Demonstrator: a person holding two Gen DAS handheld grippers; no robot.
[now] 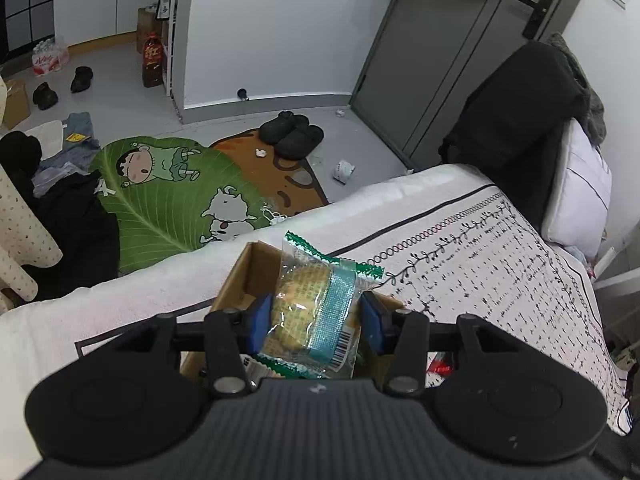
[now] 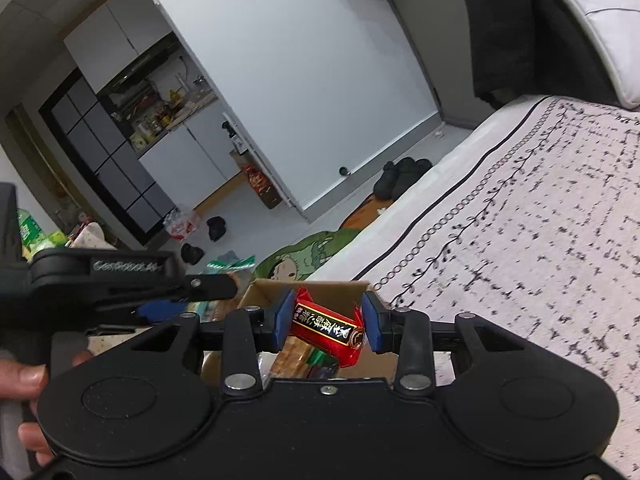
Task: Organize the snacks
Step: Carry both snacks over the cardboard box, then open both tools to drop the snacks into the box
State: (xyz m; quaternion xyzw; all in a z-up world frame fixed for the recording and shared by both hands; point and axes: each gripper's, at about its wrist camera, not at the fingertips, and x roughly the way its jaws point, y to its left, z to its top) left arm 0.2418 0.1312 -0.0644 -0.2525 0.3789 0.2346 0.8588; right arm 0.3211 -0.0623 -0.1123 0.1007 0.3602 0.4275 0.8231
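Observation:
My left gripper is shut on a clear biscuit packet with green crimped ends and a teal band, its blue pads pressing both sides. The packet hangs over an open cardboard box on the bed. In the right wrist view my right gripper is shut on a red snack packet with a black and gold label, held above the same cardboard box. More wrapped snacks lie inside the box. The left gripper's body crosses the left of that view, held by a hand.
The box rests on a white bedspread with black patterns. Past the bed edge lie a green leaf rug, black slippers, clothes and bottles. A black garment and a pillow are at the bed head.

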